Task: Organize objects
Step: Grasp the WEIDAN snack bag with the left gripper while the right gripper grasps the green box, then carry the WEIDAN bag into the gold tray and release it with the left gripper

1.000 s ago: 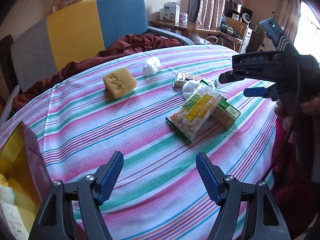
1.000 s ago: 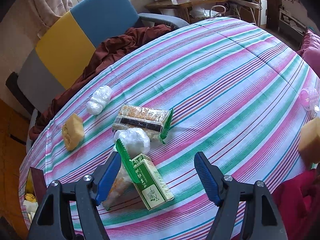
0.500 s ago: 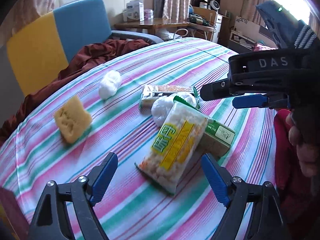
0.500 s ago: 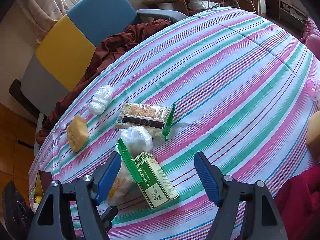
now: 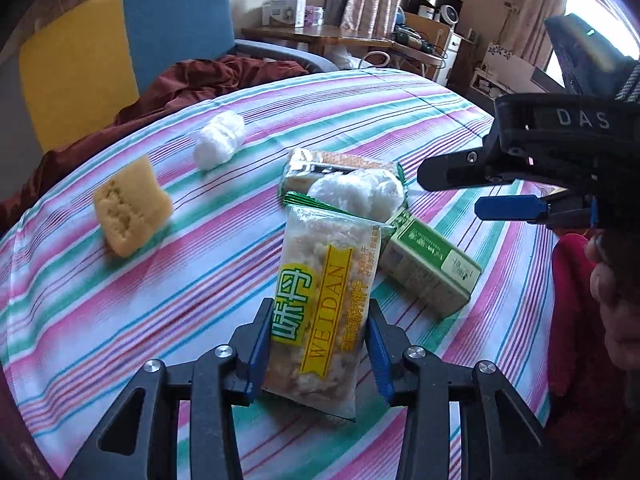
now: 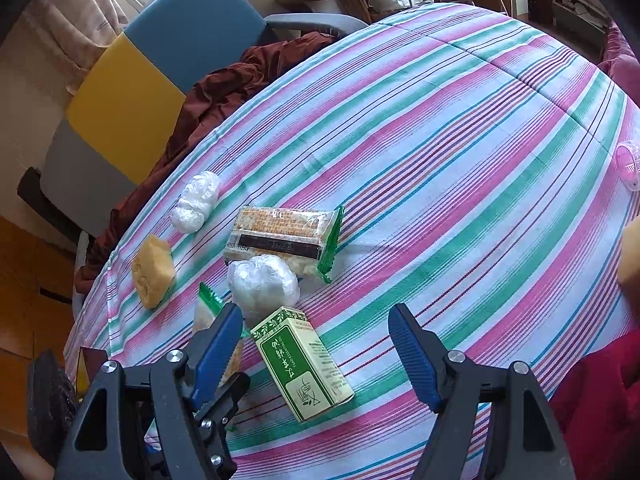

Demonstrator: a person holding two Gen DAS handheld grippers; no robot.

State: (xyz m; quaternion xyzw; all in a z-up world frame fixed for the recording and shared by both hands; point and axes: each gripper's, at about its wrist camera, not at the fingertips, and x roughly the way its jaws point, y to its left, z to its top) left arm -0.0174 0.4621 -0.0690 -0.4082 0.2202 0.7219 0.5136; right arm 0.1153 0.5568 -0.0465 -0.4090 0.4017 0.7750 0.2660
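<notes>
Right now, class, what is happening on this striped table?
A person holds a gripper in each hand. The left gripper is closing its jaws around a yellow-labelled snack bag. The right gripper hangs open above a green box. A sponge and other wrapped items lie on the tablecloth.

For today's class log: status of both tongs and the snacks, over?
Left tongs closing around cracker pack. Right tongs open above green box. Wrapped ball against pack's far end.

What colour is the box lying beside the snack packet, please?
Green with a white panel, clearest in the right wrist view: box.
</notes>
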